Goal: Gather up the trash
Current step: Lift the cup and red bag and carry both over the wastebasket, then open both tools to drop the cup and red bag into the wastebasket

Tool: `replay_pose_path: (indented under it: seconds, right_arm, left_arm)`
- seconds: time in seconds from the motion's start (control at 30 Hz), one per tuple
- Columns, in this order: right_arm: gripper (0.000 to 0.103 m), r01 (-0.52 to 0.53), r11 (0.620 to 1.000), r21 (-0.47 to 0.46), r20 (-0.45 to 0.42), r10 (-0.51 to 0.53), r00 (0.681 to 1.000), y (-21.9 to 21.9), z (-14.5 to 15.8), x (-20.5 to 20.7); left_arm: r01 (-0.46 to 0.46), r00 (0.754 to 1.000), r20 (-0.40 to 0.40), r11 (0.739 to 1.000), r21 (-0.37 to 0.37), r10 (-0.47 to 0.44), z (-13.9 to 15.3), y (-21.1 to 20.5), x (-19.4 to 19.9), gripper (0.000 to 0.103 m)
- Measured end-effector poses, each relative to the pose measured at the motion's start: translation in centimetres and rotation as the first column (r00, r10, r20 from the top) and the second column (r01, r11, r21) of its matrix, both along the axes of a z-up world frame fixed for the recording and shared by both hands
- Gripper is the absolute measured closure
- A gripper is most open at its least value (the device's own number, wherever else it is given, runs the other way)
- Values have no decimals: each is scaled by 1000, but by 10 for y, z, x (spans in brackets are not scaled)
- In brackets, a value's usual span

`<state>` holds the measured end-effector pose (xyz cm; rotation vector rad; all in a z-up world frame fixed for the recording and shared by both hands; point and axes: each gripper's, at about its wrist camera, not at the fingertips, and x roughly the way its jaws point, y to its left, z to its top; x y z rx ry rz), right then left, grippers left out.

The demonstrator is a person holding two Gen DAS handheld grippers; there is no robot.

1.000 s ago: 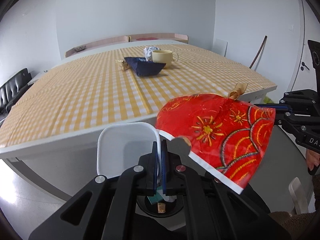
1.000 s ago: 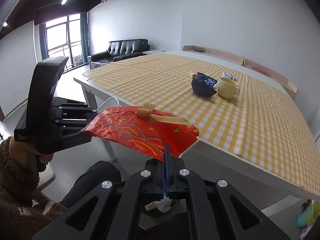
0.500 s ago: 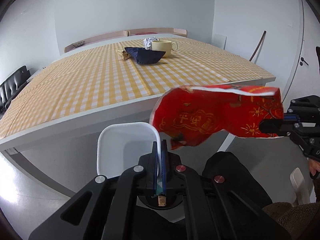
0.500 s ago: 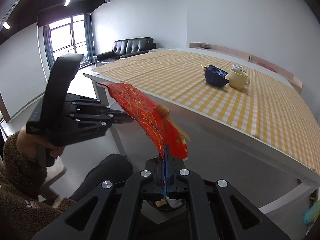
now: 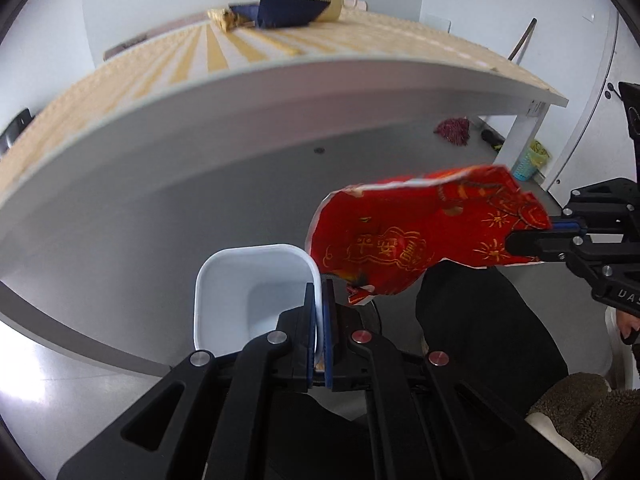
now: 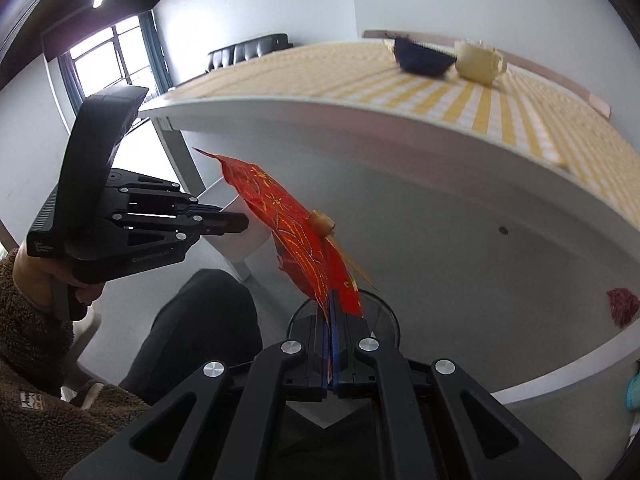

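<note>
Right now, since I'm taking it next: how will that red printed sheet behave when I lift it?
Probably floppy: the red sheet bows and curls between its held corners. Likely very light, since the right gripper carries it by a thin edge. The curled scrap on it may slide off.

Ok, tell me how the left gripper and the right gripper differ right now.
The left gripper is shut on the rim of the white bin; the right gripper is shut on an edge of the red wrapper.
The left gripper's load is a rigid, open container; the right gripper's is a thin, tilted sheet with a tan curl lying on it.
Both are hand-held, shut, and off the table.
</note>
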<state>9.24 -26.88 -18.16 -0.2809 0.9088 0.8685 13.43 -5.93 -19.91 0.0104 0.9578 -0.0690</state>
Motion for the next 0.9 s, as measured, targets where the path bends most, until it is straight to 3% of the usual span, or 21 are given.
replay_pose_path:
  seconds: [0.2, 0.5, 0.77, 0.9]
  right_arm:
    - [97, -5, 999, -37, -87, 2, 996, 13, -42, 23]
    - [97, 4, 996, -86, -188, -20, 982, 35, -101, 56]
    - [97, -27, 987, -156, -256, -14, 966, 54, -153, 72]
    - [97, -47, 981, -187, -262, -3, 965, 62, -167, 66]
  left_arm:
    - [3, 996, -91, 1000, -29, -5, -37, 7, 22, 99]
    - [8, 969, -246, 993, -116, -37, -97, 19, 61, 99]
    - [10, 920, -382, 980, -200, -87, -154, 23, 81, 99]
    - [26, 908, -407, 982, -187, -101, -167, 18, 85, 99]
